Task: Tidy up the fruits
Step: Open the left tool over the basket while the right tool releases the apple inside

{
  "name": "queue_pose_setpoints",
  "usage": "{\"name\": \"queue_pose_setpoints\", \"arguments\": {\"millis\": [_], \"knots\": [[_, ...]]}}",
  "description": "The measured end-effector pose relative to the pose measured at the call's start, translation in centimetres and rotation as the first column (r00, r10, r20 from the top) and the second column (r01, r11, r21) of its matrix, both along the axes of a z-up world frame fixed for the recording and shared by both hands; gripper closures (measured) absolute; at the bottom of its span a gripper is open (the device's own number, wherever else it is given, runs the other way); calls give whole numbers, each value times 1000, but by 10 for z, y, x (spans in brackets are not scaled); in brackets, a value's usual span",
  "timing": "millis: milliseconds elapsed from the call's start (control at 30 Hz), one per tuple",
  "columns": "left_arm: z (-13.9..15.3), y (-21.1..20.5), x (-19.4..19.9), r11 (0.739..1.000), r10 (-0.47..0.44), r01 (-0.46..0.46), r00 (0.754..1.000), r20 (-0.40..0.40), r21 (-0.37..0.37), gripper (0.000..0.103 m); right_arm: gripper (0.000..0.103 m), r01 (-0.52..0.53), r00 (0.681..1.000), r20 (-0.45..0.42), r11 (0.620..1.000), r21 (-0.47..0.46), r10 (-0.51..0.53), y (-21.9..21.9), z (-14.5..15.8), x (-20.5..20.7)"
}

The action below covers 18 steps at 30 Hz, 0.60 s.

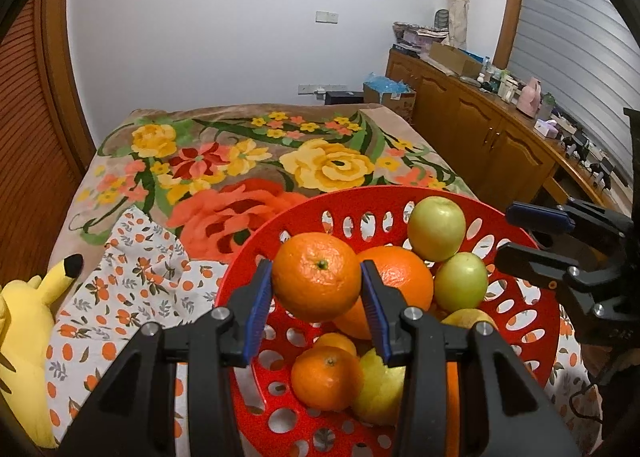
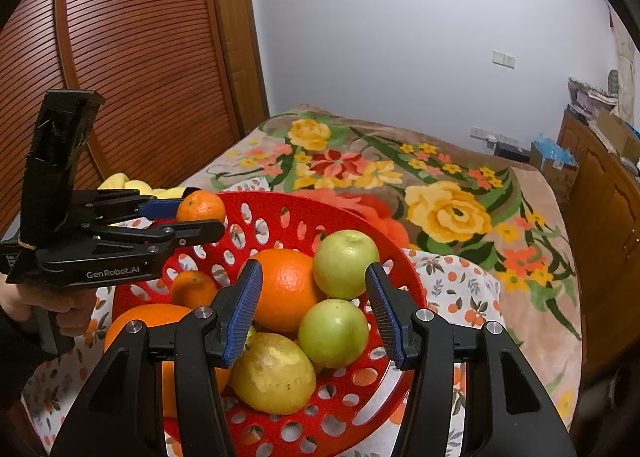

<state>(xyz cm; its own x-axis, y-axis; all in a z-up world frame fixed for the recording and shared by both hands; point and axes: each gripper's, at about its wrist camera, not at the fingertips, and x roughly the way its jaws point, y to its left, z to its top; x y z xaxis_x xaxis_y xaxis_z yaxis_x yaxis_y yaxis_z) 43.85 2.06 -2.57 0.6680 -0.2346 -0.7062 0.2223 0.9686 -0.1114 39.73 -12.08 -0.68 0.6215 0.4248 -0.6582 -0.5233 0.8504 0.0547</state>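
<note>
A red perforated basket [image 1: 532, 321] [image 2: 276, 201] holds oranges, two green apples [image 1: 437, 227] [image 2: 333, 333] and a yellow lemon [image 2: 273, 373]. My left gripper [image 1: 317, 295] is shut on a small orange [image 1: 316, 276] and holds it above the basket; it also shows at the left of the right wrist view [image 2: 199, 218] with that orange [image 2: 201, 206]. My right gripper [image 2: 314, 315] is open and empty, hovering over the apples and a large orange [image 2: 285, 284]; it shows at the right edge of the left wrist view [image 1: 506, 233].
The basket sits on an orange-print cloth [image 1: 132, 281] spread over a floral blanket [image 1: 320, 161] on a bed. A yellow plush toy [image 1: 24, 329] lies at the left. Wooden cabinets [image 1: 480, 129] with clutter stand along the right; a slatted wardrobe [image 2: 132, 57] stands left.
</note>
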Motion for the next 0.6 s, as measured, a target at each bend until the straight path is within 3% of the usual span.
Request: {"name": "queue_pose_setpoints", "arguments": {"millis": [167, 600], "knots": [[1, 5, -8, 1000, 17, -17, 1000, 15, 0, 53, 48, 9, 1000, -4, 1000, 8, -9, -2, -1, -7], [24, 10, -70, 1000, 22, -21, 997, 72, -21, 50, 48, 52, 998, 22, 997, 55, -54, -9, 8, -46]]}}
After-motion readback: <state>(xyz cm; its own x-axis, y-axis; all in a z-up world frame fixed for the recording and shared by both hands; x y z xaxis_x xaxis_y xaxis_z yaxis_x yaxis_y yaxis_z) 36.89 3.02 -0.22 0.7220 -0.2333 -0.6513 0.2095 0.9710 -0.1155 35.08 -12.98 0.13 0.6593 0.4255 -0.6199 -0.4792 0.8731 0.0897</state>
